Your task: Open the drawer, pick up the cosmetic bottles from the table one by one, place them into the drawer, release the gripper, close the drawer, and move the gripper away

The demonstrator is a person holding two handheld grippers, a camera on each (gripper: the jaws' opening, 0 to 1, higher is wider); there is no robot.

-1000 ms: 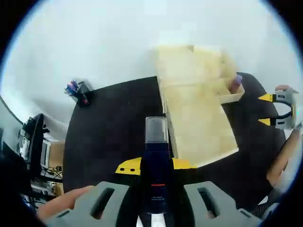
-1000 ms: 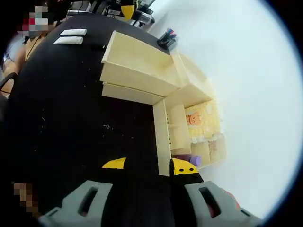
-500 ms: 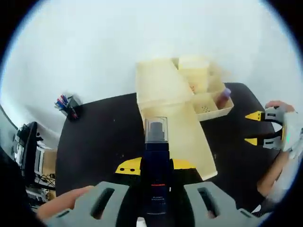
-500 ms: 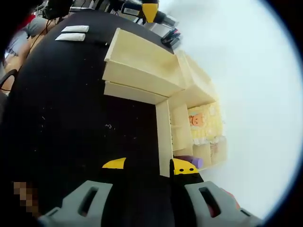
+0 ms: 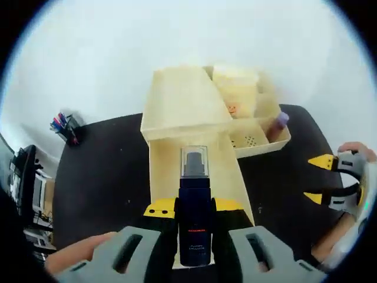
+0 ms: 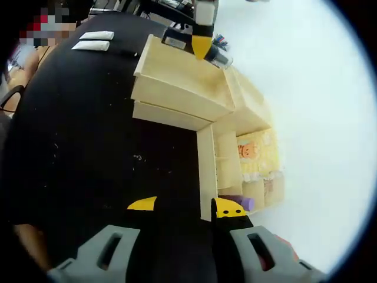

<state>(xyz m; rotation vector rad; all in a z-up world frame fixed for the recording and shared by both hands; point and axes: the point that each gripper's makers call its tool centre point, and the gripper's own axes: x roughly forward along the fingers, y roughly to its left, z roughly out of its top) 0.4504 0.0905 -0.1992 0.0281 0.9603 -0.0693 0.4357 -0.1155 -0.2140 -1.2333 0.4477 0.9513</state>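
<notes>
My left gripper [image 5: 194, 209] is shut on a dark navy cosmetic bottle [image 5: 194, 183] with a clear cap, held upright. It hangs over the open pale wooden drawer [image 5: 168, 171], which is pulled out of a wooden organizer [image 5: 179, 97]. In the right gripper view the left gripper [image 6: 200, 44] hovers above the drawer [image 6: 177, 82]. Two white tubes [image 6: 94, 40] lie on the black table [image 6: 88, 147]. My right gripper [image 6: 185, 206] stands open with nothing in it, low over the table beside the organizer; it also appears as the right gripper [image 5: 330, 180] at the right edge.
A purple bottle [image 5: 281, 119] stands in a side compartment of the organizer. A pen holder [image 5: 65, 127] sits at the table's far left edge. A white wall rises behind the organizer. A person's hand [image 5: 76, 253] holds the left gripper.
My left gripper has carried the navy bottle from beside the drawer to right above it. The right gripper has stayed almost still and open.
</notes>
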